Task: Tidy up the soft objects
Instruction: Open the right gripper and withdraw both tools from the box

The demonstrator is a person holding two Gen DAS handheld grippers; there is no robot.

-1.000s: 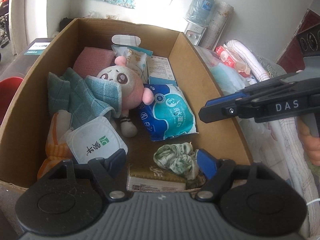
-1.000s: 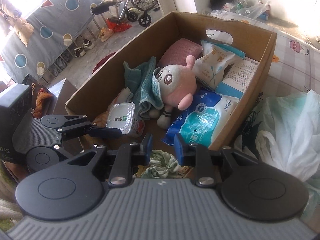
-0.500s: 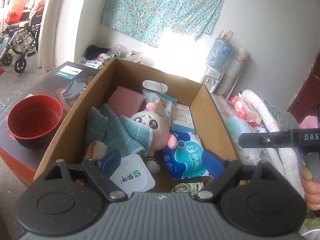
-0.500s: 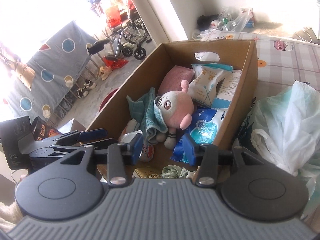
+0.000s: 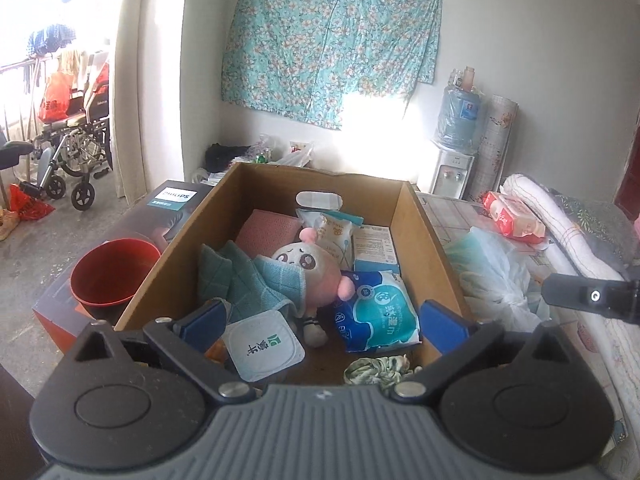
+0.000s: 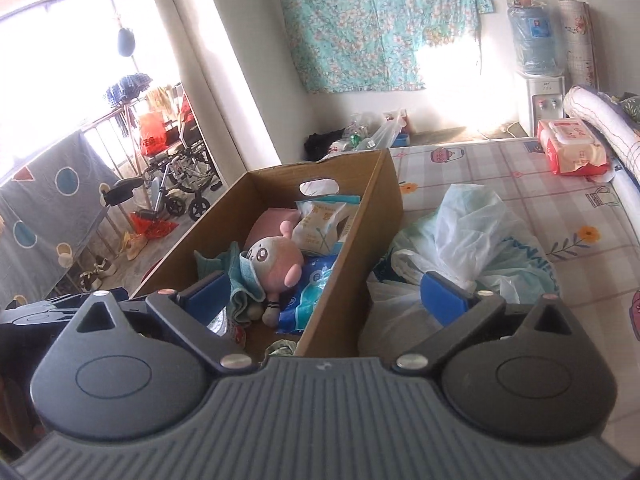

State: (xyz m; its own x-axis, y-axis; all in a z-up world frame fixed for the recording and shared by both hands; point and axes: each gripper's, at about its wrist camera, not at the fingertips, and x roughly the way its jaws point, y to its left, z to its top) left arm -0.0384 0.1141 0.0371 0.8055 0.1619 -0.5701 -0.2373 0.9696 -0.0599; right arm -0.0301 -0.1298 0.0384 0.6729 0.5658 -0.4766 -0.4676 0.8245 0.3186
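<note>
Both my sets of jaws have just been opening and now stand spread wide with nothing between them. The left gripper (image 5: 322, 316) hangs over the near end of the cardboard box (image 5: 420, 236); the right gripper (image 6: 326, 294) straddles the box's right wall, looking toward the bed (image 6: 520, 184).

The green scrunchie (image 5: 376, 370) lies loose on the box floor at the near end, just beside the blue wet-wipe pack (image 5: 378, 310). The plush doll (image 5: 308, 276) rests in the middle, draped in a teal towel (image 5: 244, 280), with a white pouch (image 5: 262, 348) in front and a pink cloth (image 5: 268, 232) behind.

I judge the drop is finished and the next pick comes from the bed, likely the plastic bags (image 6: 468, 240) heaped against the box. To do it well I keep the right jaws wide, come down over a bunched fold rather than a flat sheet, and close slowly so the film does not slide out. I hold the left gripper clear of the box wall.

The box sits at the edge of the bed, whose checked sheet also carries a red tissue pack (image 6: 572, 146). Beyond, a red basin (image 5: 114, 272), a wheelchair (image 5: 68, 152), a floral curtain (image 5: 332, 40) and a water dispenser (image 5: 456, 140).
</note>
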